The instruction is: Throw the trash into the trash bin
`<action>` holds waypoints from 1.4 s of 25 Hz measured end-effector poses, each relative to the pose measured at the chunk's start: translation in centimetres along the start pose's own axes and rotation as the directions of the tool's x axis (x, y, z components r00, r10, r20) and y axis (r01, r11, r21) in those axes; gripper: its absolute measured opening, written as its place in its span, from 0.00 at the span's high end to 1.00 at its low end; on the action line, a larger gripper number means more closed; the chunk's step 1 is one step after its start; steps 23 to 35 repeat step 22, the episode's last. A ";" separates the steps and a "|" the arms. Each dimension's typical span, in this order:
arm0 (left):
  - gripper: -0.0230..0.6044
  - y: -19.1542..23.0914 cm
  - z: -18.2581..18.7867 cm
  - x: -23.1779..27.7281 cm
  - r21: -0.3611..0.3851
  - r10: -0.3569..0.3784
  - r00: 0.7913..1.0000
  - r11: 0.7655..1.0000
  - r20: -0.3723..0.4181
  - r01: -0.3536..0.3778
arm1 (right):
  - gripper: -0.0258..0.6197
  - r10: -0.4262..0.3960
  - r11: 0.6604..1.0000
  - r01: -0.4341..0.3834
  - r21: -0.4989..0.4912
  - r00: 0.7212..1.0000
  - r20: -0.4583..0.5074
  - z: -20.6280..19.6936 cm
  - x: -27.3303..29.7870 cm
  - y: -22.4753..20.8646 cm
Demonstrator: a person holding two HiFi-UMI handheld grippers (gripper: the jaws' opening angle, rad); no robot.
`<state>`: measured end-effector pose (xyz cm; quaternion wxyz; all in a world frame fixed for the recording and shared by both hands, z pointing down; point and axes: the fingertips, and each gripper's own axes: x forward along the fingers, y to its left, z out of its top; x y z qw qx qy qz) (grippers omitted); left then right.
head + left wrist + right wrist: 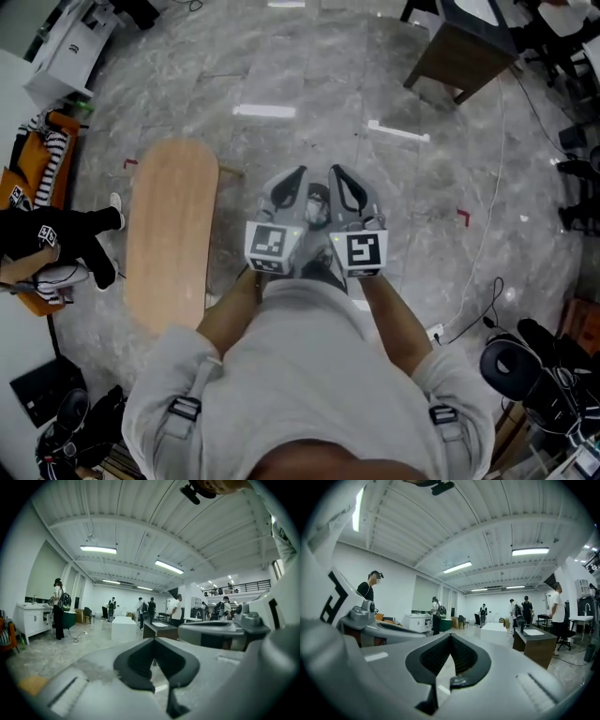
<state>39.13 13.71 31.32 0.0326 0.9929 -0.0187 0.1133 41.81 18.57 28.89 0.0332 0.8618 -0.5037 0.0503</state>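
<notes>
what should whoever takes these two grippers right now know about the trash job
Left gripper: jaws together, nothing between them, held in front of the body beside the right one.
Right gripper: jaws together, empty.
Job's things: no trash and no trash bin can be made out in any view. The marble floor lies below, with a wooden tabletop to the left.
Done: cannot tell; neither gripper carries anything.
Left: find the trash, pick it up and drop it in the bin.

The person is holding the left gripper and the right gripper side by side, pointing forward. Each one's jaws are pressing together, nothing between them. Both forearms are angling inward.
</notes>
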 end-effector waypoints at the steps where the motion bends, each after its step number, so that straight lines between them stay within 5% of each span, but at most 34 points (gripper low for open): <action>1: 0.93 -0.1 0.3 -0.1 0.003 0.001 1.000 1.000 0.009 -0.001 | 0.95 -0.006 1.000 0.006 0.001 1.000 0.006 0.3 -0.3 0.0; 35: 0.93 -2.7 0.7 0.1 0.032 -0.018 1.000 0.999 0.010 0.018 | 0.95 0.028 0.999 -0.027 -0.037 0.999 0.036 0.9 -2.5 -0.4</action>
